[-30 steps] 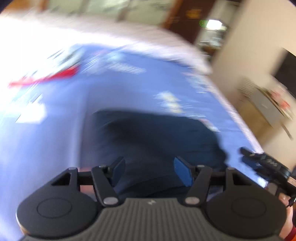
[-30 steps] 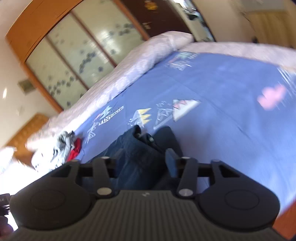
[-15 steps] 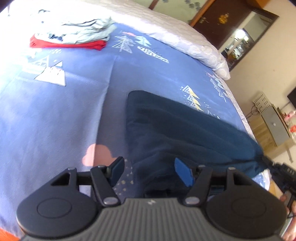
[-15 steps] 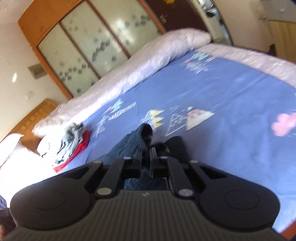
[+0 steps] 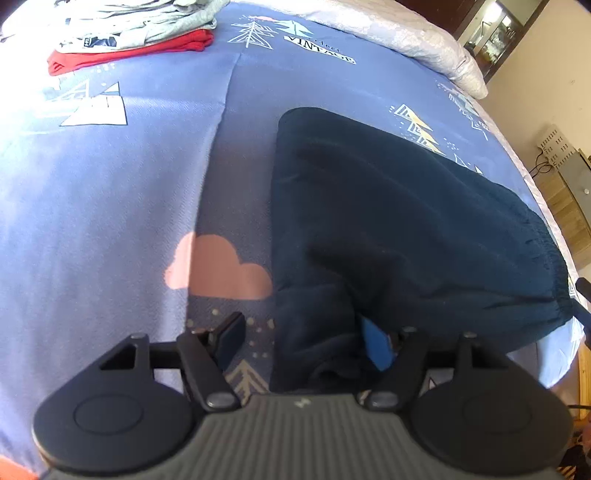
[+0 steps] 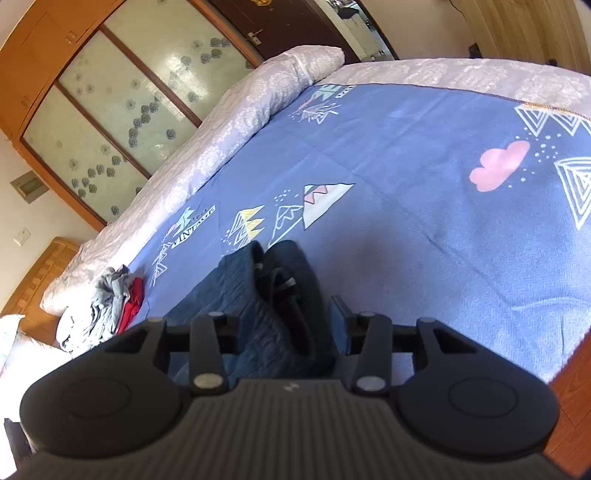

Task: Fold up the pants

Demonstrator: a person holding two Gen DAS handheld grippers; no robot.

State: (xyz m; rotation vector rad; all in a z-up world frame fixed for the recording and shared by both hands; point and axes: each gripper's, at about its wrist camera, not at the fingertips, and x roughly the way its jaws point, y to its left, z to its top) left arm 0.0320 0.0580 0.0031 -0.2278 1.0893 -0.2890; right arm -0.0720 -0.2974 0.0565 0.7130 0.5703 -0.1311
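Two wrist views show one bed covered by a blue printed bedspread (image 5: 129, 177) with mountain, tree and pink cloud motifs. A pale lilac patterned quilt roll (image 6: 229, 122) runs along the far edge of the bedspread, in front of a wooden wardrobe with frosted floral glass doors (image 6: 122, 99). A stack of folded grey and red garments (image 5: 140, 29) lies at the far left corner of the bedspread in the left view, well apart from the work area; the same stack appears at the left edge of the right view (image 6: 107, 310). A wooden side cabinet (image 5: 569, 199) stands beyond the right edge of the bed. Nothing lies between either tool and the garment.

The dark navy fabric pants (image 5: 399, 221) lie flat on the bedspread, folded lengthwise, with the gathered elastic waistband (image 5: 546, 258) toward the right edge of the bed. The left tool (image 5: 306, 339) has its fingers spread wide: the near end of the pants sits between them, the right blue pad (image 5: 375, 343) close against the fabric, the left pad (image 5: 231, 330) over bare bedspread beside a pink cloud print (image 5: 218, 266). The right tool (image 6: 284, 325) is likewise spread wide, straddling the bunched waistband end of the pants (image 6: 266, 288), where a dark drawstring is visible; neither finger visibly pinches the cloth.
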